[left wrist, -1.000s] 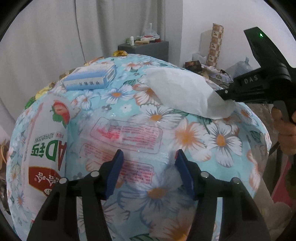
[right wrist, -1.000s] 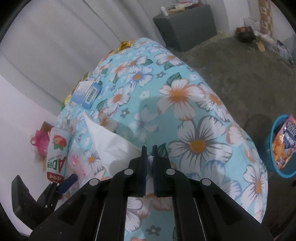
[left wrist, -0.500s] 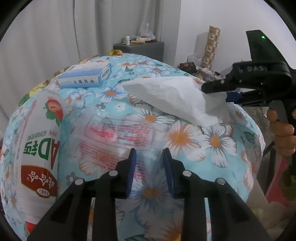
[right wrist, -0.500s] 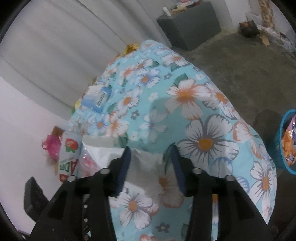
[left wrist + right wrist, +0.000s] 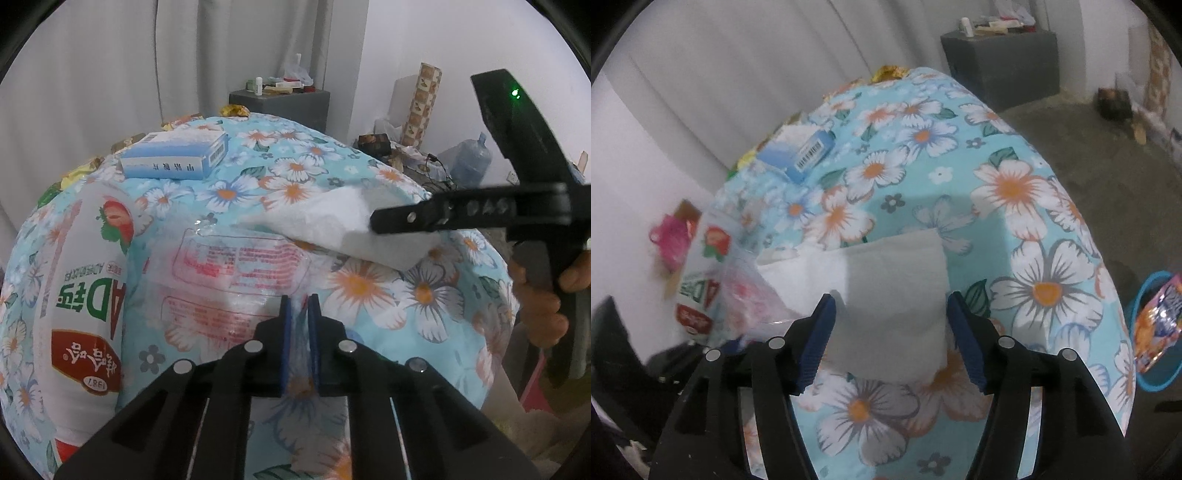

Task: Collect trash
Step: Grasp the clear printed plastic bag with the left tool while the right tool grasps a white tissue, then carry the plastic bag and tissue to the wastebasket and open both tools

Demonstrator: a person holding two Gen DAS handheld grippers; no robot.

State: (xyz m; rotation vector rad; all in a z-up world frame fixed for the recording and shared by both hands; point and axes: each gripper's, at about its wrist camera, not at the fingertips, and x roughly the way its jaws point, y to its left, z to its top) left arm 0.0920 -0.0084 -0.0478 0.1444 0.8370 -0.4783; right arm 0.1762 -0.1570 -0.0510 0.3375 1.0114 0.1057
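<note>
1. Left wrist view: behind the table you see a pale curtain and a grey cabinet with small bottles on top. The table carries a blue flowered cloth.
2. A blue and white box lies at the far side of the cloth. A large clear plastic wrapper with red print and a strawberry picture lies in front of you, spread to the left.
3. Your left gripper is closing; its blue pads are almost together and they pinch the near edge of the plastic wrapper.
4. A white tissue rests on the cloth to the right, partly over the wrapper. Your right gripper reaches in above it, and your hand holds its handle.
5. Right wrist view: the floor is bare grey concrete, and a blue bin with a bright snack bag inside stands at the right of the table.
6. Your right gripper is opening. The pads stand wide apart, and the tissue lies flat on the cloth between them; the pads do not press it.
7. The wrapper is just left of the tissue, touching it.
</note>
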